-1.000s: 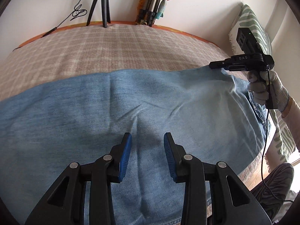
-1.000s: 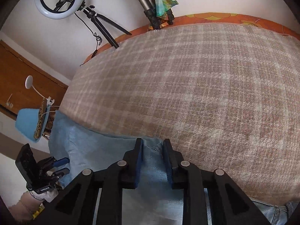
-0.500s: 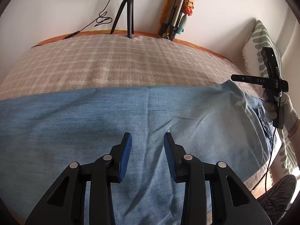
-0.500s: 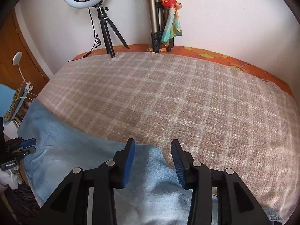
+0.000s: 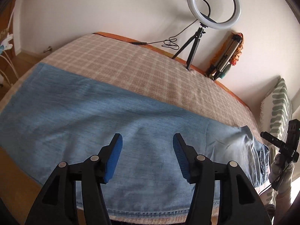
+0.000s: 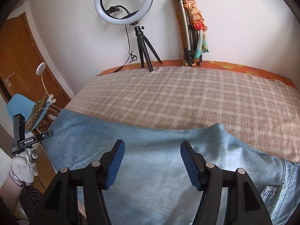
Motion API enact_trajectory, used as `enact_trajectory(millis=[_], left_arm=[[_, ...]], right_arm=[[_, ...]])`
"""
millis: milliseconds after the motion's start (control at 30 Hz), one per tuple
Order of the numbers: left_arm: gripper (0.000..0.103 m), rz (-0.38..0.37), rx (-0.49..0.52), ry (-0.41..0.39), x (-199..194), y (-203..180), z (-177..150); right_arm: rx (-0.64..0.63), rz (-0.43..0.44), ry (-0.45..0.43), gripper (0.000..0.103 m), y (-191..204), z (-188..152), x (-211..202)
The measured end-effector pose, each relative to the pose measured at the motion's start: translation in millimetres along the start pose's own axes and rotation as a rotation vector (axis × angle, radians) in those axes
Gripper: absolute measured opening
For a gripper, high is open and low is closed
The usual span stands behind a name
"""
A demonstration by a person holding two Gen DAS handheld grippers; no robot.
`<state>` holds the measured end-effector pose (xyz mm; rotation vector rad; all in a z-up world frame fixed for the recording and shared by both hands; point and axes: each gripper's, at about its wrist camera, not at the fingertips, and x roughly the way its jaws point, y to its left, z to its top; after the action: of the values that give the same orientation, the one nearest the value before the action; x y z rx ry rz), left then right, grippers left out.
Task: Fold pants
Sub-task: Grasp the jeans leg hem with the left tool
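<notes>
Light blue denim pants (image 5: 93, 120) lie flat across the near side of the plaid bed cover (image 5: 131, 65), folded lengthwise, waist and pocket at the right end (image 5: 262, 159). My left gripper (image 5: 147, 140) hovers above the cloth with its jaws opening and nothing between them. In the right wrist view the same pants (image 6: 150, 150) spread below my right gripper (image 6: 152, 146), whose jaws are also opening and hold nothing. The right gripper (image 5: 281, 146) shows at the right edge of the left wrist view, in a gloved hand. At the left edge of the right wrist view is the left gripper (image 6: 31, 140).
A ring light on a small tripod (image 6: 123, 3) stands at the bed's far edge beside a folded tripod wrapped in a scarf (image 6: 193, 22). A green-patterned pillow (image 5: 279, 108) sits at the right. A blue chair (image 6: 22, 108) and wooden door (image 6: 18, 56) are left of the bed.
The right gripper has let go of the denim edge and drawn back, jaws widening. The left gripper's jaws have spread too, and it has swung so more of the leg end shows.
</notes>
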<state>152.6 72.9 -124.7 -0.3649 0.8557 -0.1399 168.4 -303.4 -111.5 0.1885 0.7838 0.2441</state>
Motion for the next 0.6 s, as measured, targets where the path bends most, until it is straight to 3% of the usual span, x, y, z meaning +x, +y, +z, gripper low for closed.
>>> enact_trajectory(millis=[200, 333, 600], left_arm=[[0.059, 0.098, -0.268, -0.064, -43.3, 96.9, -11.3], [0.065, 0.191, -0.382, -0.089, -66.7, 151.9, -16.1], [0.067, 0.163, -0.692, -0.142, -71.3, 238.6, -36.4]], right_arm=[[-0.003, 0.033, 0.011, 0.065, 33.2, -17.6, 21.6], [-0.010, 0.036, 0.036, 0.065, 43.8, -24.6, 41.9], [-0.067, 0.040, 0.041, 0.065, 66.1, -20.5, 56.6]])
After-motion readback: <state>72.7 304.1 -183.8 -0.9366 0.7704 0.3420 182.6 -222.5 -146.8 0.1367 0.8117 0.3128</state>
